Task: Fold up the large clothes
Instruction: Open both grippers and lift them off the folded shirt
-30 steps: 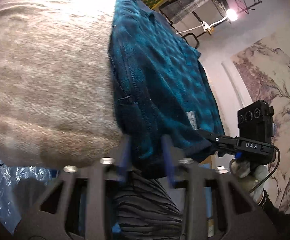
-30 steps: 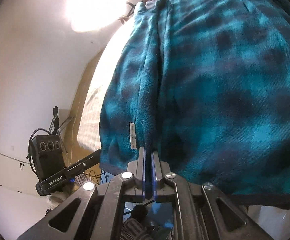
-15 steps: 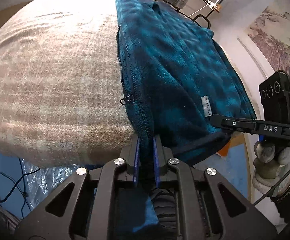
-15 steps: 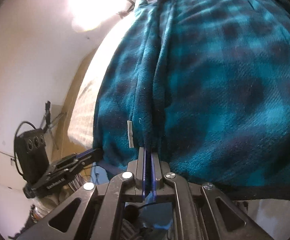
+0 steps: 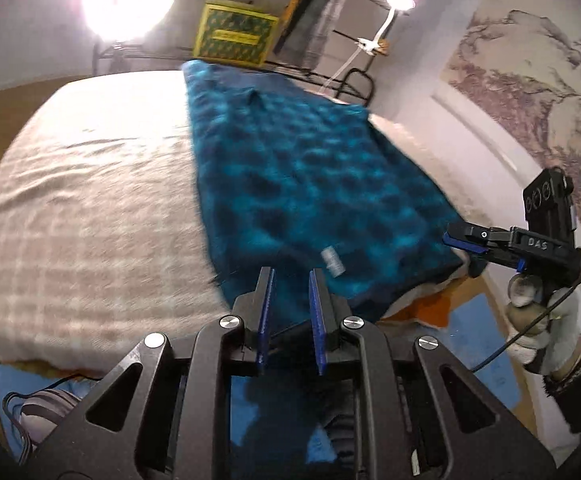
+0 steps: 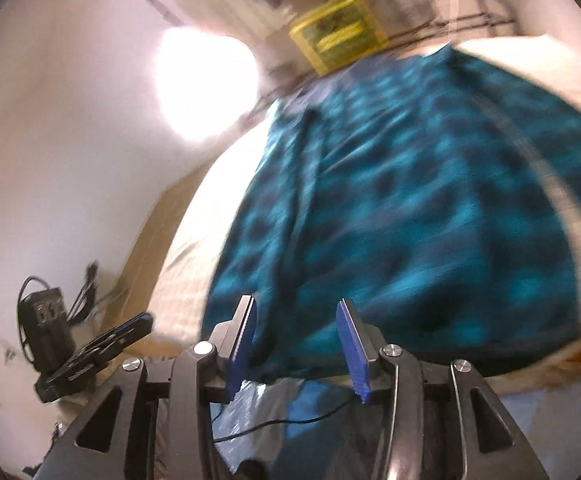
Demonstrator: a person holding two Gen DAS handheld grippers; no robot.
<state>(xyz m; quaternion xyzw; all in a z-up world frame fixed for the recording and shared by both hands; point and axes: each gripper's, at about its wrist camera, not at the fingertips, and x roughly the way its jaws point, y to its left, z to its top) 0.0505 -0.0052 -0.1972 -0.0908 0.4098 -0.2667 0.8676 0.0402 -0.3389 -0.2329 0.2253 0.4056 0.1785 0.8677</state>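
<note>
On the beige checked bed cover (image 5: pixel 82 208) our teal plaid fleece garment (image 5: pixel 310 184) lies flat, folded lengthwise.

We hold both tools just off its near hem: our left gripper (image 5: pixel 289 276) and our right gripper (image 6: pixel 296 306) each have their blue-padded fingers spread apart, nothing between them, fabric lying free.

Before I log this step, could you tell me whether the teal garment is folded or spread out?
Folded: the teal garment lies as a long doubled strip on the bed.

only "das" reads, in white, on the right gripper (image 5: pixel 464 240).
</note>
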